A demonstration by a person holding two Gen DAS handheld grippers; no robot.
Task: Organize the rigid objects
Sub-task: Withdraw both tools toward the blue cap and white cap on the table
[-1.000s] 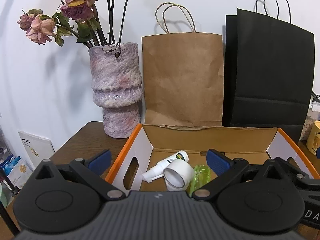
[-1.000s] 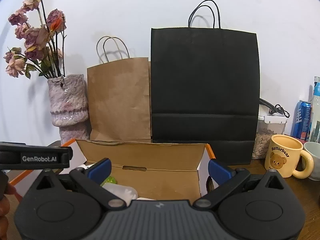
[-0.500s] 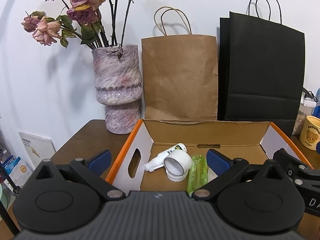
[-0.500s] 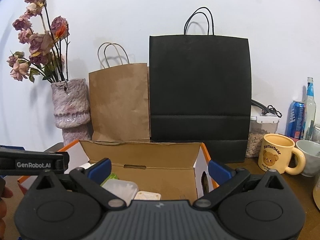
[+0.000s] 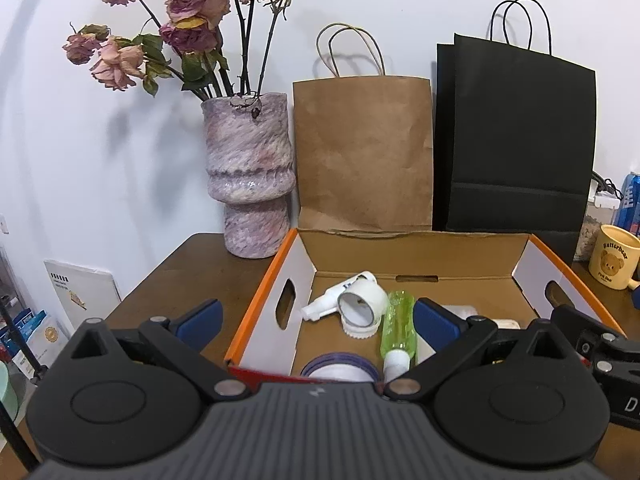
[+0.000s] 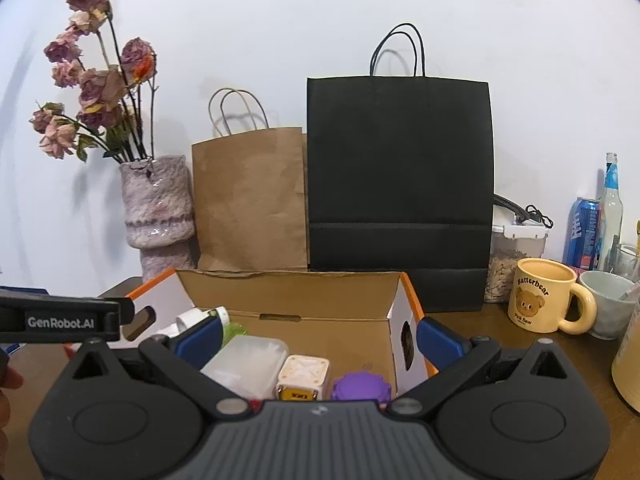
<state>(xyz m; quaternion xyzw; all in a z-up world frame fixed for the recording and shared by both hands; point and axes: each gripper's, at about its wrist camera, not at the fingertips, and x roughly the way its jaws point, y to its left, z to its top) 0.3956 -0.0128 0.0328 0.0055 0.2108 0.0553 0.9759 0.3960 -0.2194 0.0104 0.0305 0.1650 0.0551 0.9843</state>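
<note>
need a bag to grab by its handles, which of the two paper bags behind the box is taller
The black paper bag, right of the brown paper bag; its top edge and handles reach clearly higher.

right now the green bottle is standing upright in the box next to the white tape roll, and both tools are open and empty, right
Not quite: the green bottle is lying on its side, not upright, as the left wrist view shows. The rest holds: it lies in the box next to the white tape roll, and the left tool and right tool are both open and empty.

green bottle [image 5: 397,322] inside cardboard box [image 5: 416,250]
</note>
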